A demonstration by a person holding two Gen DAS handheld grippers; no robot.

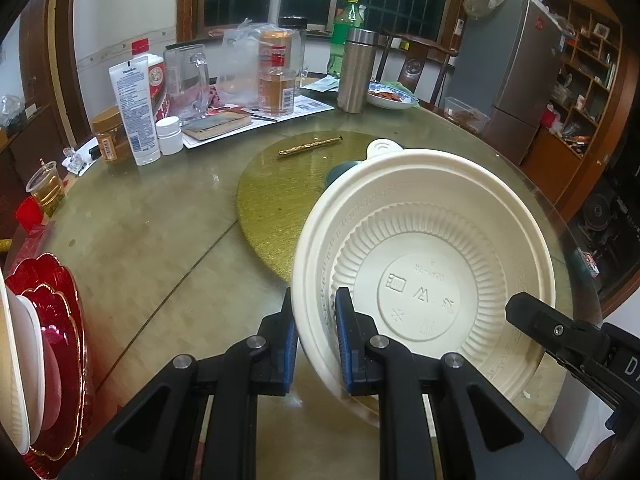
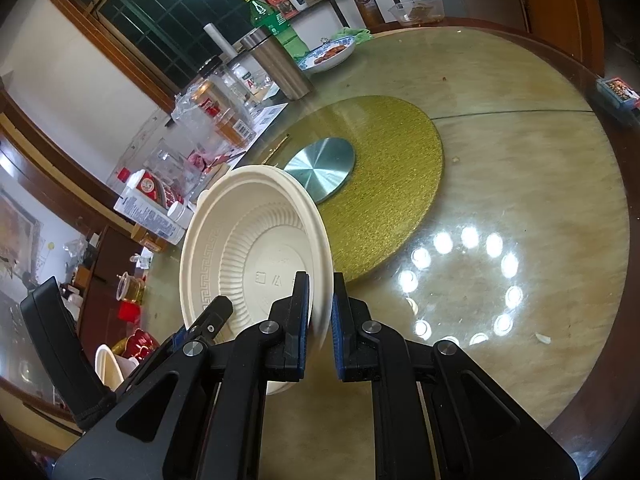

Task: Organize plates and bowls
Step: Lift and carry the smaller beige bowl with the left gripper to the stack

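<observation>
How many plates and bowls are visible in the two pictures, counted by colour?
Cream: 2, the bowl held by both grippers (left, right) and a dish in the rack at the left edge.
Red: 1, a scalloped plate in that rack.
Blue and white: 1, a food plate at the far side.
Total: 4, though the rack is partly cut off.

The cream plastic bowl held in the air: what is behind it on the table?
Behind the cream bowl lies the gold round mat, and the right wrist view shows a silver metal disc at its centre. The bowl covers the mat's near part.
</observation>
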